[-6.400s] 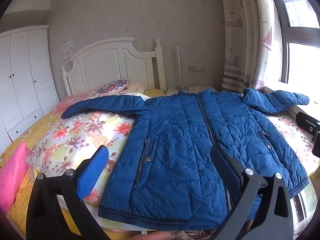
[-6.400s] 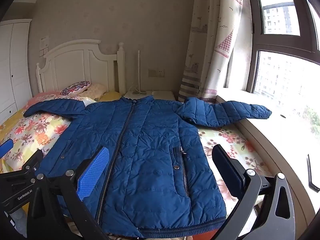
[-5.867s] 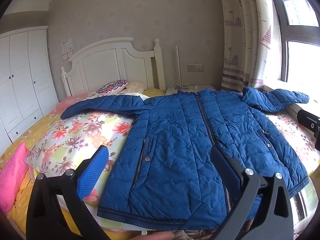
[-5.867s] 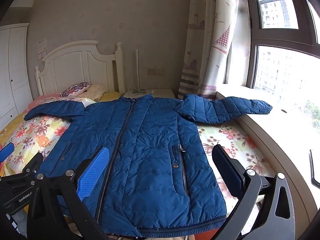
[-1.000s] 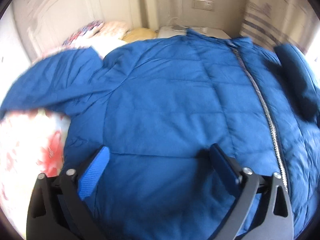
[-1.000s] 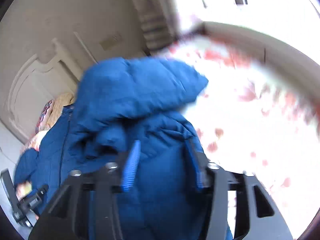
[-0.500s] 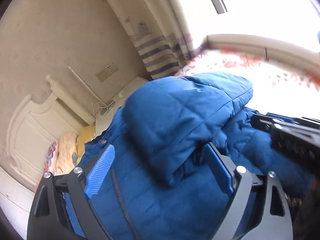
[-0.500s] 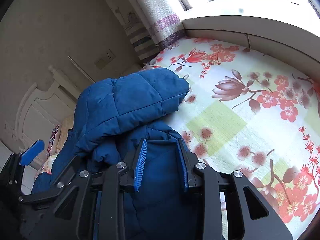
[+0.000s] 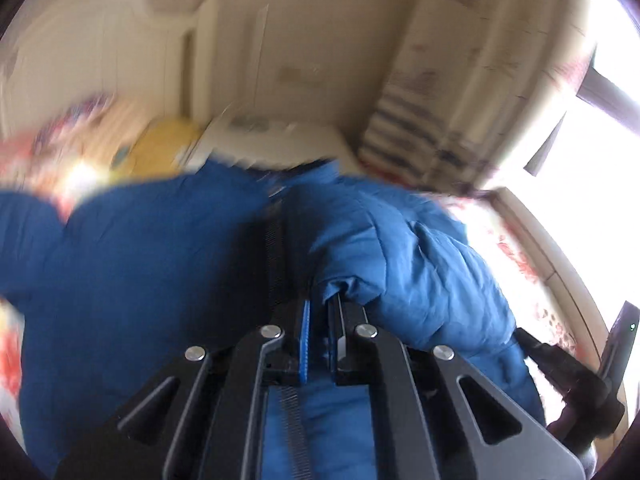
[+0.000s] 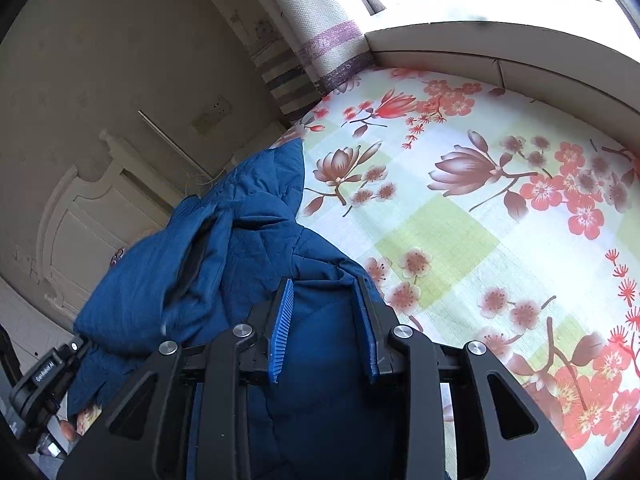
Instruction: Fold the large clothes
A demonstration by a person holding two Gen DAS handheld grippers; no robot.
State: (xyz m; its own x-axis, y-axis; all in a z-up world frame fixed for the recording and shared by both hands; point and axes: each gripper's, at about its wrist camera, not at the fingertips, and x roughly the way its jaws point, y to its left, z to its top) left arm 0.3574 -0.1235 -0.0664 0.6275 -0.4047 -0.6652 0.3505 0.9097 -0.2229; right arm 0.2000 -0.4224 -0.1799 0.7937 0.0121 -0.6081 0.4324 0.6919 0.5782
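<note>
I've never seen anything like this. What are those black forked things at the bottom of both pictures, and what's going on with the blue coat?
There is no robot here. A person holds a hand tool in each hand, and a small camera on each tool looks forward along its two fingers, so each picture is the view from one hand.

In the left-hand view, which is blurred, the left gripper has its fingers closed on a fold of the blue jacket, apparently the end of its sleeve.

In the right-hand view, the right gripper has the jacket's padded fabric between its fingers, at the edge nearer the window.

The jacket lies on a bed covered by a flowered sheet. The aim is to fold it.
</note>
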